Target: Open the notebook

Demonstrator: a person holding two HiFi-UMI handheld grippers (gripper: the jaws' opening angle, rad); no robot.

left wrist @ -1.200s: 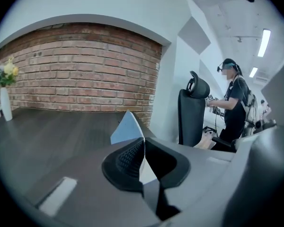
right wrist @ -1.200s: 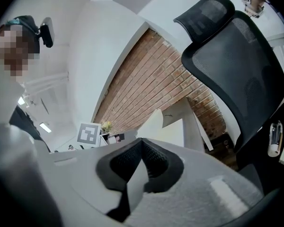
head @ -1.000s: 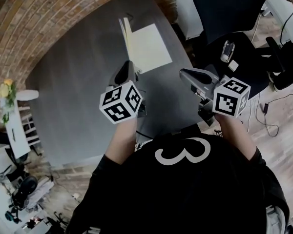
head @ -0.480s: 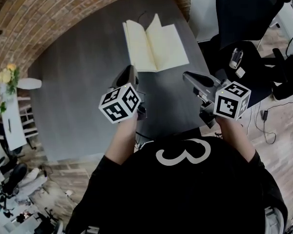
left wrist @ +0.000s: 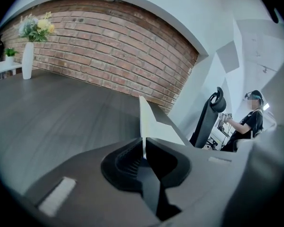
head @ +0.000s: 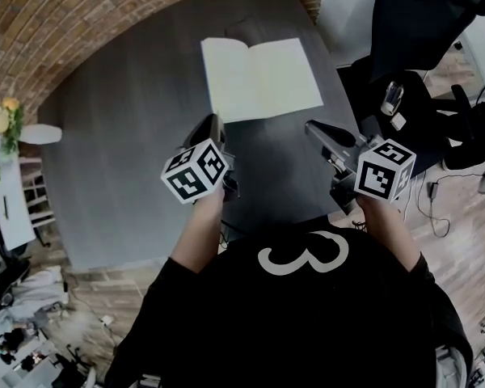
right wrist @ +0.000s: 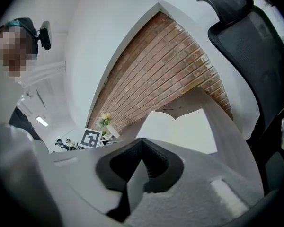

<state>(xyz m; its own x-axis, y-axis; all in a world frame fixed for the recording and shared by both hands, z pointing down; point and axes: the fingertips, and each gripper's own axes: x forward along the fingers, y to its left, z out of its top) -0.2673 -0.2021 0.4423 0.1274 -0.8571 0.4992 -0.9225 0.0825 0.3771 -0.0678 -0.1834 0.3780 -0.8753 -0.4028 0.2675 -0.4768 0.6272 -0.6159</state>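
— Opened out since a second ago: the notebook, then seen with its left leaf standing on edge, is now spread in two pale pages. How is the left tool found?
— Its jaws have just been eased apart a little and are parted by only a thin slit. Nothing is gripped; a pale strip of page is merely seen beyond the gap.
— And the right tool?
— Its jaws are brought together, with nothing held between them.
— Where is the notebook placed?
— On the dark grey surface, at one o'clock from the left tool, whose tip is just beside the near left corner, and at eleven o'clock from the right tool, well apart. Whether the left leaf lies quite flat cannot be settled: it looks raised in the left gripper view.
— Farther out?
— A black office chair is seen at two o'clock, a brick wall at ten o'clock, and a white vase at nine o'clock.
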